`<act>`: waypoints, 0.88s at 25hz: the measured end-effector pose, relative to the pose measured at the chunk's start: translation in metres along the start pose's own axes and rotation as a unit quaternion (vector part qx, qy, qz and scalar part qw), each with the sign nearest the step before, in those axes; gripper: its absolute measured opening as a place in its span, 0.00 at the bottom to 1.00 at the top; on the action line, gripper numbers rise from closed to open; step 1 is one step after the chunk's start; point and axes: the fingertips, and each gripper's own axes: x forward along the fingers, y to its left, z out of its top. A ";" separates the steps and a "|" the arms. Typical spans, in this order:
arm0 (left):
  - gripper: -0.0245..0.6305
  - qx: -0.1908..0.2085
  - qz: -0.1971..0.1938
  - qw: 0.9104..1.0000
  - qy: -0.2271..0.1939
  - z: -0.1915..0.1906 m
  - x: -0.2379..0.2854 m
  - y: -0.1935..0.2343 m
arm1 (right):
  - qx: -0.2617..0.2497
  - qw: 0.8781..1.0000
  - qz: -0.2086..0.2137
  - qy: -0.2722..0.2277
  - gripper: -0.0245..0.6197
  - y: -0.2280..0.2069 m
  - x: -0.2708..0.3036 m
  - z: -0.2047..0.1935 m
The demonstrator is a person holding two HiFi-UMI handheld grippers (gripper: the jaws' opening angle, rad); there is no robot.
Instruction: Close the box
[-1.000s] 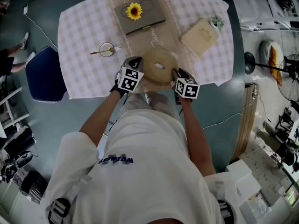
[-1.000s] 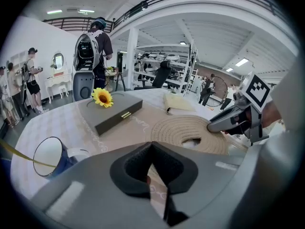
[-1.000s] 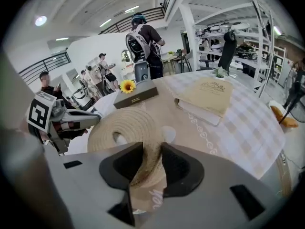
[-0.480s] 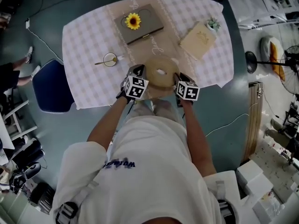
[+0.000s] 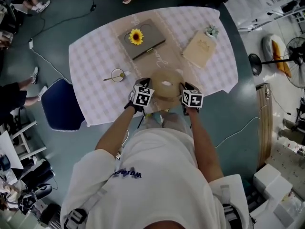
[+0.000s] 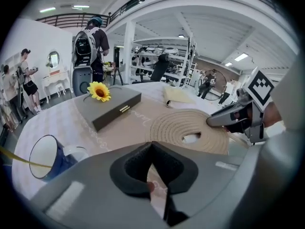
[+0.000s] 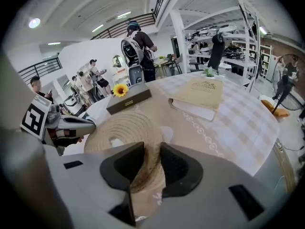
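Observation:
A round woven rope box point(image 5: 167, 83) with a small pale opening in its top sits at the table's near edge. My right gripper point(image 5: 185, 87) is at its right side. In the right gripper view the woven rim point(image 7: 119, 130) fills the gap between the jaws of my right gripper point(image 7: 148, 152), which press on it. My left gripper point(image 5: 144, 85) is beside the box's left edge. Seen in its own view, my left gripper point(image 6: 152, 148) is shut over the beige runner with nothing in it, and the woven top point(image 6: 190, 128) lies ahead to the right.
A flat grey case with a sunflower point(image 5: 142, 38) lies at the far middle of the checked table point(image 5: 95, 56). A tan book point(image 5: 200, 48) and a small plant point(image 5: 211, 31) are far right. A cup with a spoon point(image 5: 117, 75) stands left. A blue chair point(image 5: 59, 104) is beside the table.
The head camera has shifted, so the table sits lower in view. Both grippers stay at the woven box's two sides.

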 end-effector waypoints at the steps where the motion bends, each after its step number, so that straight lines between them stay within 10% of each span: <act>1: 0.04 0.005 -0.003 1.000 0.001 0.000 0.000 0.000 | 0.000 1.000 -0.004 -0.001 0.22 0.000 0.000 0.000; 13: 0.04 0.062 -0.018 0.998 0.013 -0.006 0.000 -0.005 | 0.037 0.998 -0.047 0.012 0.36 -0.011 -0.005 -0.002; 22: 0.04 0.110 -0.005 0.994 -0.020 0.000 -0.008 -0.006 | -0.022 0.995 -0.102 -0.003 0.26 0.001 -0.011 0.010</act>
